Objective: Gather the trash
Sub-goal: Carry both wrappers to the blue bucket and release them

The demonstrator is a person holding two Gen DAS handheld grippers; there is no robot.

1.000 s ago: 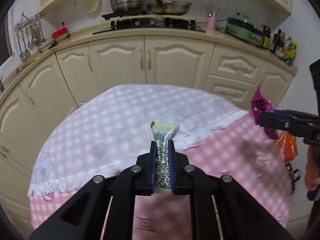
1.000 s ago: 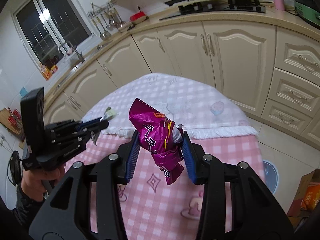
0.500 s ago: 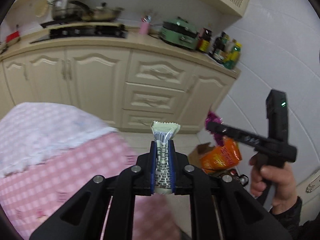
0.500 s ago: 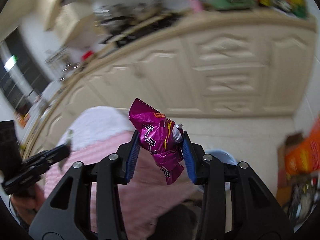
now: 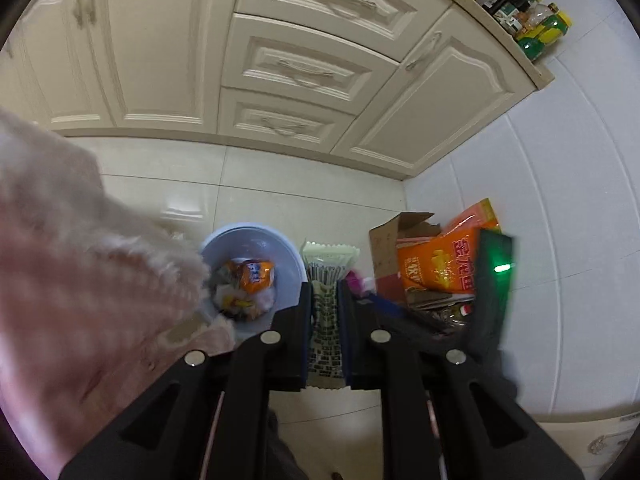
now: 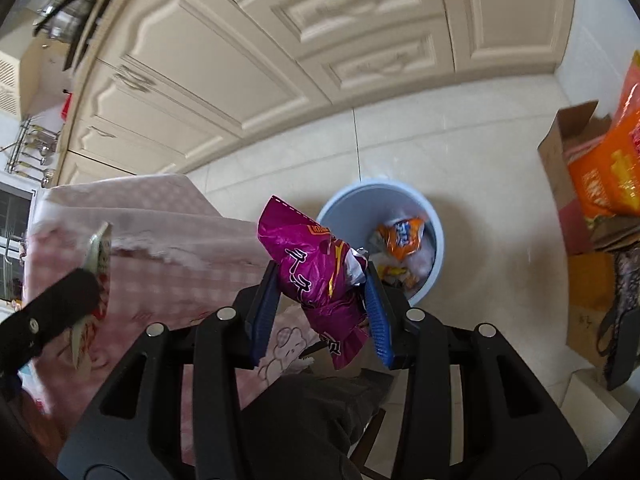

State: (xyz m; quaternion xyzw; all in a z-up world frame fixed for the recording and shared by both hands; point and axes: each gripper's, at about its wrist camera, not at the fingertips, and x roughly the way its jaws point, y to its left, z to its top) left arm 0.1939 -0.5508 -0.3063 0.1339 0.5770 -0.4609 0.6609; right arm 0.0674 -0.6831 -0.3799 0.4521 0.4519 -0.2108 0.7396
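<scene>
- My left gripper [image 5: 325, 300] has its jaws nearly together, clamped on a pale patterned wrapper [image 5: 327, 276] that stands up between them, just beside the right rim of the blue bin [image 5: 256, 236].
- My right gripper [image 6: 322, 300] has its jaws set wider, gripping a crumpled magenta snack bag [image 6: 316, 276] whose top sticks up left of the bin, near its left rim.
- The pink checked cloth on the surface [image 6: 160, 248] hangs left of the bin; its fringed edge overlaps the bin's left rim in the left wrist view.
- The bin sits on the tiled floor [image 6: 460, 168], already holding an orange packet [image 6: 402, 234] and other scraps.
- Right of the bin, bare floor separates it from an open cardboard box [image 6: 560, 148] holding orange bags.
- Beyond the bin, open floor runs to the cream cabinets [image 5: 280, 68].
</scene>
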